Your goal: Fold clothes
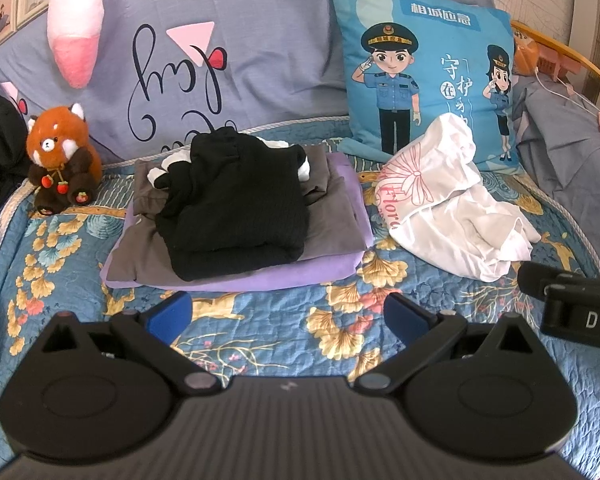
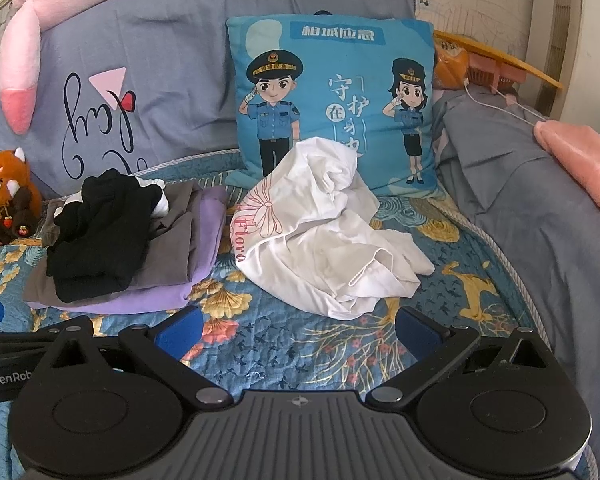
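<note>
Two black two-finger grippers with blue pads are hovering side by side over the blue floral quilted bedspread [image 2: 284,344]. The left gripper [image 1: 288,312], filling the bottom of its own view, is spreading its jaws wide with nothing between them. The right gripper [image 2: 298,326] is doing the same, and part of its black body is poking in at the right edge of the left view. Both are pointing level across the bed towards the headboard end.

Beyond the left gripper, in the centre of that frame, a stack is sitting squared up: a folded black ribbed knit garment [image 1: 236,208] is lying on a folded grey garment [image 1: 332,216], which is resting on a folded lilac cloth [image 1: 312,272]. These pieces appear finished.

Just beside the stack, centre frame in the right view, a crumpled white T-shirt with a pink bow print [image 2: 320,240] is lying in a heap, not yet folded. This looks like the piece in hand; the next move is likely calling for both grippers to reach forward, pinch its edges and spread it flat on the bedspread.

Behind it, a blue cartoon-officer cushion [image 2: 332,92] is leaning upright; at far left, a red-panda plush toy [image 1: 62,156] is sitting.
</note>
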`<state>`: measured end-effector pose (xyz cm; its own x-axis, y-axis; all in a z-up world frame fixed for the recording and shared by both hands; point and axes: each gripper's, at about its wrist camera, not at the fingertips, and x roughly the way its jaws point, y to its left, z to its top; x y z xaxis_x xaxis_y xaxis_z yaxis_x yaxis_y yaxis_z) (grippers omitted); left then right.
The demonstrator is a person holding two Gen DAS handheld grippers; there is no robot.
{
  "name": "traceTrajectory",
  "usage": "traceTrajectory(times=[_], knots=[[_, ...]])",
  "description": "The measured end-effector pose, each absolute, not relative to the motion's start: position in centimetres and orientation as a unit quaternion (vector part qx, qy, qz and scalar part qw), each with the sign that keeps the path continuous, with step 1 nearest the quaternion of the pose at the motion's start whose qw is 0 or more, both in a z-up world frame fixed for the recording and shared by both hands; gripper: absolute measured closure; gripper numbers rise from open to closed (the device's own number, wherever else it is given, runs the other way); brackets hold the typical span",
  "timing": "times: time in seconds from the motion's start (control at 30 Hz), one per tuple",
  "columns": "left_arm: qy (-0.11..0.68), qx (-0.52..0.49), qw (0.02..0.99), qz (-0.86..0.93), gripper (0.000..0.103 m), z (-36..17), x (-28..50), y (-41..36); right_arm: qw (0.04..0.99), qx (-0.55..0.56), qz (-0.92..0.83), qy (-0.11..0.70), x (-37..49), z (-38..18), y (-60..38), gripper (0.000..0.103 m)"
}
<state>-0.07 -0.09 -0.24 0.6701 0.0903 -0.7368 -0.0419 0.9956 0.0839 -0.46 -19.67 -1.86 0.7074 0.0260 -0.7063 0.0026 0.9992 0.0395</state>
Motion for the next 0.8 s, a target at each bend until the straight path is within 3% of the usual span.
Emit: traceTrajectory(times=[0.53, 0.8], knots=[[0.394, 0.010, 0.919, -0.012, 0.000, -1.3, 0.7, -1.2, 0.923, 0.073, 0.019, 0.378, -0.3, -3.8, -23.6, 0.000], [0.371, 0.053, 0.926, -0.035, 0.000, -3.8, 3.1, -5.0, 0.917, 0.114, 0.020, 0.381, 1.4, -6.7, -28.8, 0.000]])
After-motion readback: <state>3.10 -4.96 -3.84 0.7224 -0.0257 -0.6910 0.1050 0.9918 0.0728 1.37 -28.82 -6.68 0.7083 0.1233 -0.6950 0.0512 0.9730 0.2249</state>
